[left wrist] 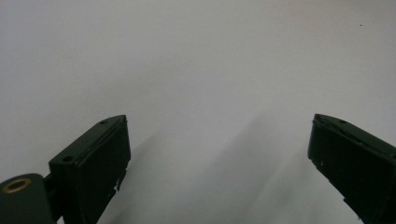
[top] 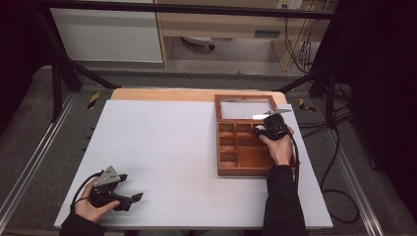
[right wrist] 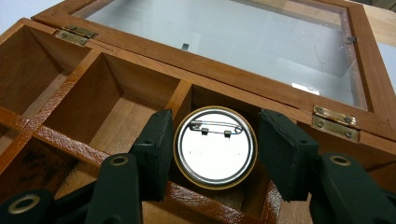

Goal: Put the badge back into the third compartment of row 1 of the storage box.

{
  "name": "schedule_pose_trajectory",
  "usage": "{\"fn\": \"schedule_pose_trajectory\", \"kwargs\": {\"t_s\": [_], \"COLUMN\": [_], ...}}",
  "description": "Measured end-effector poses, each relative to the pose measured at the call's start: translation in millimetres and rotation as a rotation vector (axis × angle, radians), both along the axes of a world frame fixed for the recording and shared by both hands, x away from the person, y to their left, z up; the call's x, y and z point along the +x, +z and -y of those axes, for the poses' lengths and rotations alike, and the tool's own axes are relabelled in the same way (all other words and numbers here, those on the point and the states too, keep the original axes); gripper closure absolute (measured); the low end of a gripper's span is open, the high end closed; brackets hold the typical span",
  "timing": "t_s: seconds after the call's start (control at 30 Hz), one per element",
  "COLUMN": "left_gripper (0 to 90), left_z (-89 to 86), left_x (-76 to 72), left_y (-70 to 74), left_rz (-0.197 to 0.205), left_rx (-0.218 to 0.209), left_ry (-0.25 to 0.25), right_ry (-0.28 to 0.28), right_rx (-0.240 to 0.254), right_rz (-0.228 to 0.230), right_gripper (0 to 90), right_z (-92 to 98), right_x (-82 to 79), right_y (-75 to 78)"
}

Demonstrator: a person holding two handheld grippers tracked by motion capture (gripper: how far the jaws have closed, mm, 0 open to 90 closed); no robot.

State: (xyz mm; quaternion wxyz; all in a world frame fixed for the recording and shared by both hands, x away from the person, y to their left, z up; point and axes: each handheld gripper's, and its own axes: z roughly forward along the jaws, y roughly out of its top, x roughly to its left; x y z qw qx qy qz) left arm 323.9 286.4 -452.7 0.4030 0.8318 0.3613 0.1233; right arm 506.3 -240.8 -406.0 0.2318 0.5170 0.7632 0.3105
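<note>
Broadly, the white table (top: 172, 157) spans the middle of the high view, a strip of bare wood showing along its far edge; its surface is smooth, matte and open across the whole left and centre, with free room between the two hands. Right of centre sits a reddish-brown wooden box (top: 246, 160), glossy on its divider tops, split into small square compartments, its glass-paned lid (top: 246, 108) lying open toward the top of the frame on brass hinges (right wrist: 336, 122). The box's near edge lies well back from the table's bottom edge, and its right side is close to the table's right edge. At lower left of the high view the left gripper (top: 135, 197) rests low over the table near the bottom edge, held in a hand (top: 93, 206); in the left gripper view its jaws stand wide apart with nothing between them, only white surface. At the right, a hand (top: 280, 147) brings the right gripper (top: 259, 129) over the box's upper-right compartments. In the right gripper view the right gripper's jaws bracket a round pin badge (right wrist: 215, 147), seen from its back: silver metal disc, gold rim, safety-pin clasp across the top. The left jaw touches the badge's edge; a narrow gap shows at the right jaw, so a firm grip cannot be confirmed.
</note>
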Motion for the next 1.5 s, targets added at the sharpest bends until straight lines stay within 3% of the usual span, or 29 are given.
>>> {"fn": "schedule_pose_trajectory", "kwargs": {"t_s": [0.33, 0.67, 0.87, 0.97, 1.1, 1.3, 1.5], "left_gripper": [5.4, 5.4, 5.4, 5.4, 5.4, 5.4, 5.4], "left_z": [-0.1, -0.3, -0.3, 0.2, 0.8, 1.0, 2.3], "left_x": [-0.1, 0.0, 0.2, 0.0, -0.2, -0.7, -0.6], "left_y": [0.1, 0.3, 0.1, -0.1, 0.0, 0.1, -0.4], "left_rz": [0.0, 0.0, -0.001, -0.001, -0.002, -0.002, -0.003], "left_rx": [0.0, 0.0, 0.0, 0.0, 0.001, 0.001, 0.007], "left_ry": [0.0, 0.001, 0.001, 0.001, 0.0, -0.001, -0.005], "right_ry": [-0.002, 0.023, 0.035, 0.042, 0.056, 0.094, 0.128], "right_rx": [-0.005, 0.027, 0.073, 0.071, 0.096, 0.085, 0.117], "right_rz": [0.013, 0.054, 0.064, 0.062, 0.081, 0.079, 0.079], "right_gripper": [44.4, 34.7, 23.2, 16.5, 13.1, 7.4, 3.3], "right_z": [-0.6, -2.0, -3.6, -4.3, -3.8, -4.7, -2.3], "right_x": [-1.3, -13.7, -28.8, -37.2, -49.1, -67.5, -86.0], "right_y": [1.9, 19.4, 30.0, 32.2, 33.5, 36.4, 35.8]}}
